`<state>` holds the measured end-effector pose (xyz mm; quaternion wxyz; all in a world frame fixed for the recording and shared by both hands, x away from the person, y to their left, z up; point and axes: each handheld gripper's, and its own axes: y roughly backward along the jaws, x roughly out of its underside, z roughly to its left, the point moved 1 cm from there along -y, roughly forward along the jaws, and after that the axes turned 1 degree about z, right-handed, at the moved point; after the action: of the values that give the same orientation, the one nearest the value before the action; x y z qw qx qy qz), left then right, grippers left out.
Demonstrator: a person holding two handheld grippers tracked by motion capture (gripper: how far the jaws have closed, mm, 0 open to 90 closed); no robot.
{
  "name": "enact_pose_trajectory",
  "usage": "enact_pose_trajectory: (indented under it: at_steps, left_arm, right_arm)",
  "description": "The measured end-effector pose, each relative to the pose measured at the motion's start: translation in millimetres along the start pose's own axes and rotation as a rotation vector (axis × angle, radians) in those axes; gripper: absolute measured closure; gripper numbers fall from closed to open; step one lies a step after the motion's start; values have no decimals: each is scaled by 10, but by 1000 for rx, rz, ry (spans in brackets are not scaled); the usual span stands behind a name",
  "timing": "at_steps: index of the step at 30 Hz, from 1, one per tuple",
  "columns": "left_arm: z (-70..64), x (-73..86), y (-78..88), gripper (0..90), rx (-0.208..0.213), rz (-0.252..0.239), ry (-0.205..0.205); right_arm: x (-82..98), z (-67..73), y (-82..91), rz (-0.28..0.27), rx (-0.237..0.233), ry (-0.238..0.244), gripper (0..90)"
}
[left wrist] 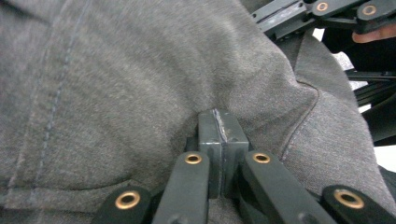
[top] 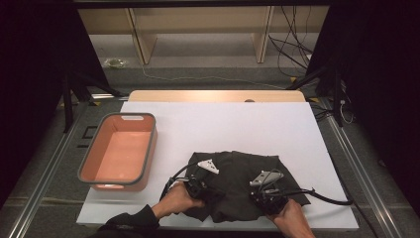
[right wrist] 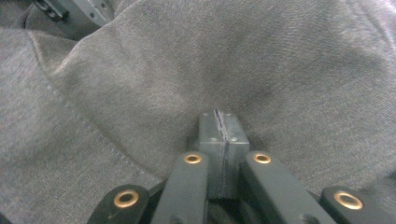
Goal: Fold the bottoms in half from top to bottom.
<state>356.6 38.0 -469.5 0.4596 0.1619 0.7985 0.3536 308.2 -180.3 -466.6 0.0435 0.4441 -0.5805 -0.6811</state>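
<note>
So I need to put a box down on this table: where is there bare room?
The white table top is bare behind the grey garment, from the orange tub across to the right edge. The tub itself is empty. The near edge is crowded: both grippers, left and right, sit on the garment.

Dim surroundings, soft blurry close-ups

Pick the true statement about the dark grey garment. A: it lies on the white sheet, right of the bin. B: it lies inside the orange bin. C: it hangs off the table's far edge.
A: the dark grey garment lies crumpled on the white sheet, with the orange bin standing apart to its left.
</note>
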Motion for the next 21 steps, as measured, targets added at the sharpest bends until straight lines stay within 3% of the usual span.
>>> enact_pose_trajectory:
  at_steps: [5, 11, 14, 17, 21]
  left_arm:
    - [33, -78, 209, 778, -8, -66, 30]
    - [194, -142, 499, 672, -84, -153, 117]
    - [308, -133, 588, 599, -140, -162, 193]
    - [389, -102, 620, 523, -181, -156, 243]
    - [452, -63, 607, 459, -201, -127, 292]
  right_arm:
    - [-60, -121, 195, -97, -5, -68, 663]
    - [-61, -348, 415, -185, 36, -193, 472]
    - [-46, -451, 452, -189, 67, -247, 418]
    - [-18, -555, 411, -155, 91, -294, 385]
    - [-4, -623, 317, -112, 62, -336, 359]
